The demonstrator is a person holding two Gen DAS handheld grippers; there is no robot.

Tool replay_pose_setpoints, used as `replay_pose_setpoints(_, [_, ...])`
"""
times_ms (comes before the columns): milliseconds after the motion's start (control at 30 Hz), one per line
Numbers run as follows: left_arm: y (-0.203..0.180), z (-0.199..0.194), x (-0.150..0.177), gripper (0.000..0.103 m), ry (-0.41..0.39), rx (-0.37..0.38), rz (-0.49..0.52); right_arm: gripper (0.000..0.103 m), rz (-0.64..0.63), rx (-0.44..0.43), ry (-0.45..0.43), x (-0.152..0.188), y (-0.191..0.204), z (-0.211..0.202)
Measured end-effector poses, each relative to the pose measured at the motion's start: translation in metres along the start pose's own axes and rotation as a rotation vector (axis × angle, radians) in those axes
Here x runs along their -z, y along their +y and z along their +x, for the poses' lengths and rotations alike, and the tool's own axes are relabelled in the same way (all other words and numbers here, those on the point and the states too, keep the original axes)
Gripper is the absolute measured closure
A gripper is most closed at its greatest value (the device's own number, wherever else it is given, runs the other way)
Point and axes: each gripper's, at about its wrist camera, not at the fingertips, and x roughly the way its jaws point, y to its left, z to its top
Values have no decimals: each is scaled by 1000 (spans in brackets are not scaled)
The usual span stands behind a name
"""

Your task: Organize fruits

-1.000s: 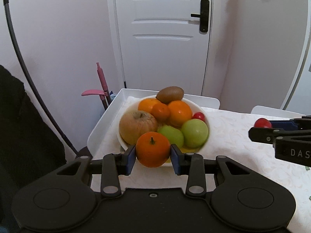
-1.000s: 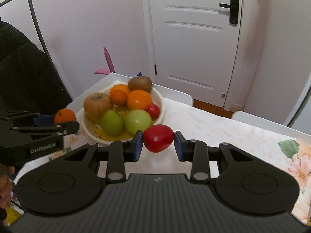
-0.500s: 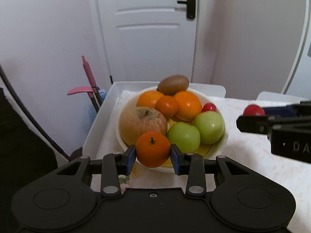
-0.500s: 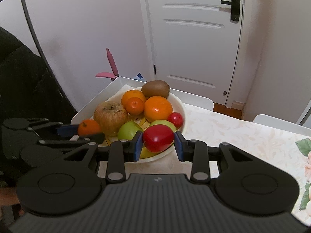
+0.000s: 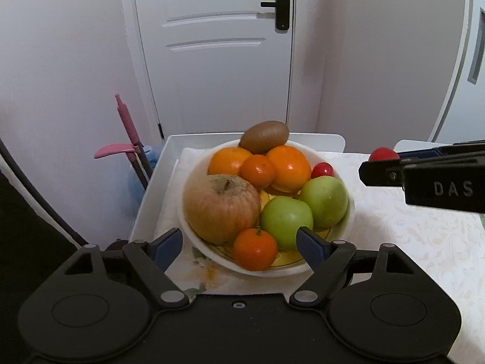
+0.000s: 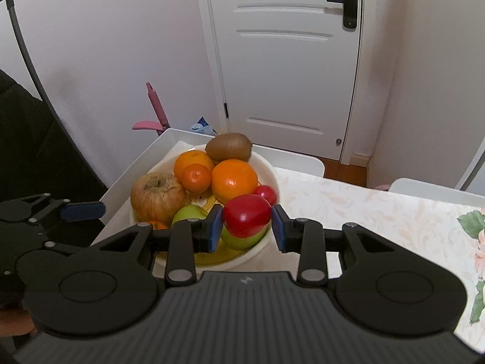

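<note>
A white bowl (image 5: 348, 221) holds a brownish apple (image 5: 222, 206), two green apples (image 5: 286, 221), oranges, a kiwi (image 5: 264, 136) and a small red fruit (image 5: 322, 170). A small orange (image 5: 255, 250) lies at the bowl's front edge. My left gripper (image 5: 239, 236) has its jaws opening around that orange, and the blue pads stand clear of it on both sides. My right gripper (image 6: 247, 218) is shut on a red fruit (image 6: 247, 215), held just above the bowl's near right side. In the left wrist view the right gripper (image 5: 424, 173) reaches in from the right.
The bowl sits on a cloth in a white tray (image 5: 151, 194) at the table's left end. A floral tablecloth (image 5: 409, 242) stretches to the right. A pink-handled tool (image 5: 127, 127) leans by the wall, a white door stands behind, and dark fabric (image 6: 36, 151) hangs at the left.
My left jaws have opened and let go of the small orange, which now rests in the bowl's front. Both grippers have come closer to the bowl; the right still grips the red fruit.
</note>
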Motion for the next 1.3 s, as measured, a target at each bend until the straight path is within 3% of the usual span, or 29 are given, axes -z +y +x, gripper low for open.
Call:
replay_pose_setpoints(500, [25, -25, -4, 17, -25, -44, -43, 54, -26, -66, 23, -25, 18, 27])
replay_pose_setpoints(867, [36, -21, 0, 16, 1, -65, -43, 53, -23, -68, 51, -20, 24, 60])
replay_pose_setpoints(933, [37, -20, 1, 16, 4, -64, -40, 29, -22, -67, 41, -19, 24, 59])
replay_pose_setpoints(1033, [39, -21, 2, 16, 3, -58, -32, 14, -22, -54, 14, -18, 25, 55])
replay_pose_setpoints(1300, [37, -23, 0, 15, -6, -46, -25, 12, -8, -34, 2, -15, 23, 38])
